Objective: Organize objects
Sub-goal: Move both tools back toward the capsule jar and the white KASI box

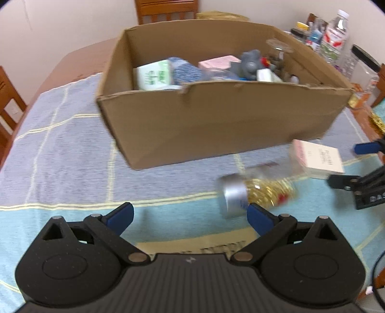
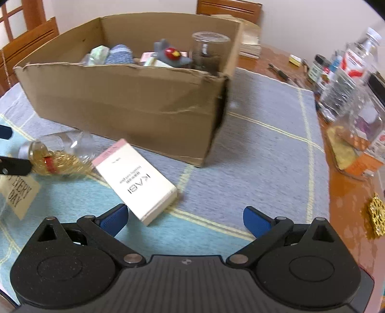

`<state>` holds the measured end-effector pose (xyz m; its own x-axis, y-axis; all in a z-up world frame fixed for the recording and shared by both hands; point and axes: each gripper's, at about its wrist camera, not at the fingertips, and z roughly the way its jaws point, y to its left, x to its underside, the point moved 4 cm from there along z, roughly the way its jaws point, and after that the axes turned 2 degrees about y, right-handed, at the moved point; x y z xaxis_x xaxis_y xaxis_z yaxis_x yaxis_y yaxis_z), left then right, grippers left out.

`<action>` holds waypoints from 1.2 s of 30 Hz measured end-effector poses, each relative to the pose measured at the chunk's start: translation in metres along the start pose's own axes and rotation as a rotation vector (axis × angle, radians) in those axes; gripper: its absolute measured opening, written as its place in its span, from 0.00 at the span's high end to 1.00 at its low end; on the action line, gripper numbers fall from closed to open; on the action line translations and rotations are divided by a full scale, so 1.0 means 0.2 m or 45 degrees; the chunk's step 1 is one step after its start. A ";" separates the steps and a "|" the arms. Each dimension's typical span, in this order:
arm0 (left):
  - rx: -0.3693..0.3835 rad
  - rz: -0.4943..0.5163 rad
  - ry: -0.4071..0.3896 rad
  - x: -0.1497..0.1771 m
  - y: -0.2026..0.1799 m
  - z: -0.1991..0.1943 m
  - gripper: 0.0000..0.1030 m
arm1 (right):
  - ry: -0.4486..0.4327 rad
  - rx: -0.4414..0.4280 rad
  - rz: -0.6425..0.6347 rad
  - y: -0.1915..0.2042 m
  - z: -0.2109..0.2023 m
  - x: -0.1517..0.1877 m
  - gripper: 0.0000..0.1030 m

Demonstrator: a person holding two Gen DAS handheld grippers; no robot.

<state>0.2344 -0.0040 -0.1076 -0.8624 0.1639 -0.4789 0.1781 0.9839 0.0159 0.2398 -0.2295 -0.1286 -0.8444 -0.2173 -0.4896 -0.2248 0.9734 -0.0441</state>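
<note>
An open cardboard box (image 1: 216, 120) (image 2: 125, 101) stands on the blue checked cloth and holds several items, among them a grey plush toy (image 1: 250, 63) (image 2: 168, 56), a blue yarn ball (image 1: 186, 69) and small cartons. In front of it lie a clear jar with gold tinsel (image 1: 259, 190) (image 2: 55, 156) on its side and a white-and-pink carton (image 1: 317, 159) (image 2: 137, 180). My left gripper (image 1: 190, 216) is open and empty, just left of the jar. My right gripper (image 2: 185, 219) is open and empty, with the carton near its left finger.
Bottles and jars (image 2: 346, 72) crowd the table's right edge. A gold ornament (image 2: 376, 218) lies on bare wood at the right. A paper tag with lettering (image 2: 19, 192) lies at the left. Wooden chairs (image 1: 166, 9) stand around the table.
</note>
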 end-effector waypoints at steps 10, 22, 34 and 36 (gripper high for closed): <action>0.091 0.030 -0.005 0.12 -0.08 -0.04 0.03 | 0.000 -0.035 0.004 0.00 -0.04 0.08 0.00; 0.144 0.210 -0.013 0.22 -0.30 0.04 0.00 | -0.013 -0.102 -0.062 0.09 -0.05 0.17 0.00; 0.207 0.268 -0.200 0.22 -0.28 0.06 0.00 | -0.041 -0.018 0.065 0.11 -0.07 0.20 0.00; 0.214 0.276 -0.209 0.21 -0.29 0.07 0.00 | -0.040 -0.010 0.078 0.12 -0.07 0.20 0.00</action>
<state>0.1946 -0.0560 -0.1400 -0.7105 0.3410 -0.6156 0.4369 0.8995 -0.0060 0.1934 -0.2159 -0.1380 -0.8411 -0.1547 -0.5182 -0.1772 0.9842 -0.0062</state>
